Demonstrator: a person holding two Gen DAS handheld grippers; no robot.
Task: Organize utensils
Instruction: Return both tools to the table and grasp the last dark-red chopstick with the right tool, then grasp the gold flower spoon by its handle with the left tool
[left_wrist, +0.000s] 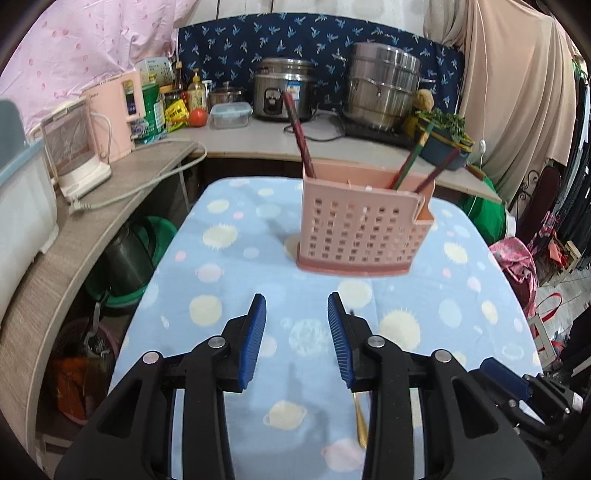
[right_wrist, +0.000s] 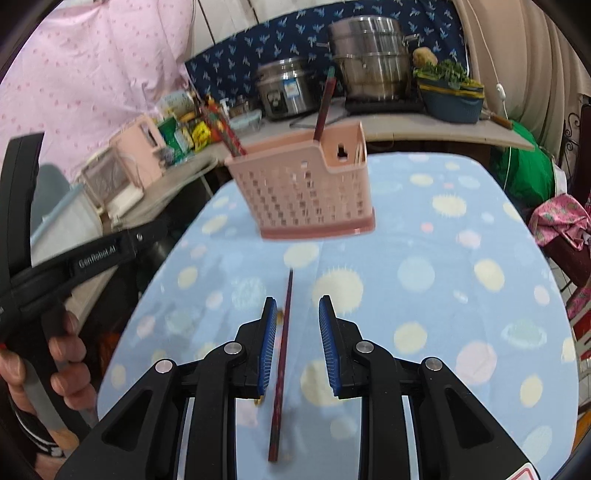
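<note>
1. Left gripper (left_wrist: 296, 308) hovers over the blue cloth (left_wrist: 229, 280), jaws part-open, nothing between them.
2. Pink holder (left_wrist: 360, 227) stands mid-table with chopsticks (left_wrist: 300, 136) upright inside.
3. Right gripper (right_wrist: 297, 310), jaws narrowly apart, straddles one chopstick (right_wrist: 282, 354) lying flat on the cloth, pads clear of it.

Pink perforated holder (left_wrist: 360, 225), blue planet-dotted cloth (left_wrist: 229, 280)
</note>
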